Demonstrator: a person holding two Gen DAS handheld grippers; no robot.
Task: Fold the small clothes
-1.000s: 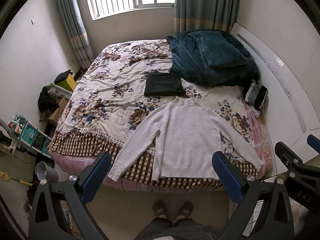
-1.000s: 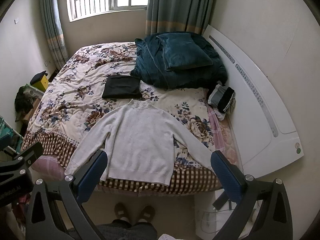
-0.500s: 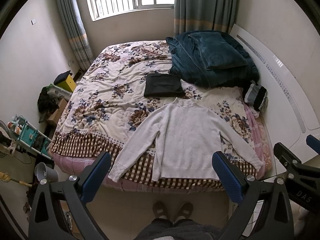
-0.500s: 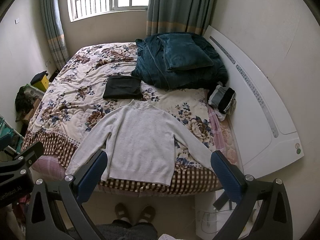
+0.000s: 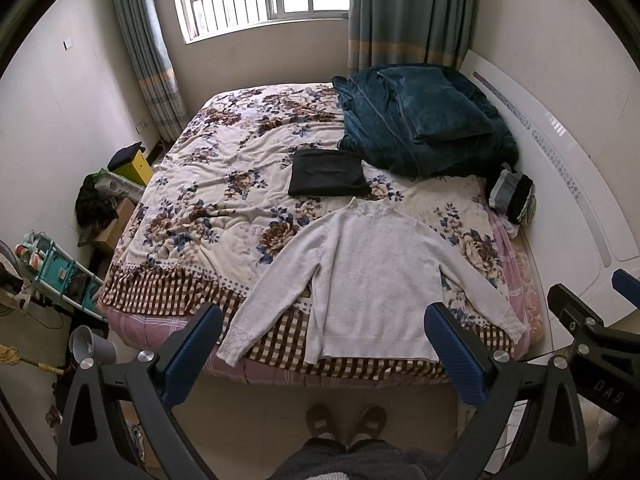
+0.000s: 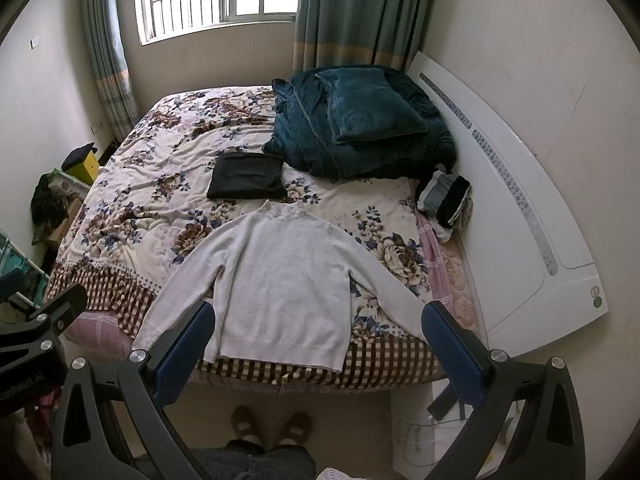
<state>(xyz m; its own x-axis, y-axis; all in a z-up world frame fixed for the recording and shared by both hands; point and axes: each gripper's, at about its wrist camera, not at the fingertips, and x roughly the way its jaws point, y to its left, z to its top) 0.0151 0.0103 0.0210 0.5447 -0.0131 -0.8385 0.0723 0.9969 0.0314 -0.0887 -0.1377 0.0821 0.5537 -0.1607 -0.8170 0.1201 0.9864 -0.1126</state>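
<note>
Centre frame on bed [image 5: 224, 184]: flat white sweater [image 5: 372, 276]; left tongs [image 5: 324, 352], right tongs [image 6: 320, 346] spread wide, empty, above floor.

The sweater [image 5: 372, 280] is pale off-white with fine specks and a lacy white collar, lying on a cream bedspread [image 5: 224, 184] printed with brown and navy flowers, edged near the foot with a brown-and-white checked border over a pink plaid sheet. The folded garment [image 5: 326, 178] beyond it is black, the blanket [image 5: 420, 128] and pillow far right are deep teal, and the headboard [image 5: 572, 184] is white. The curtains [image 5: 408, 12] are grey-green with a tan band, and both tongs have blue pads [image 5: 192, 354] on black frames.
</note>
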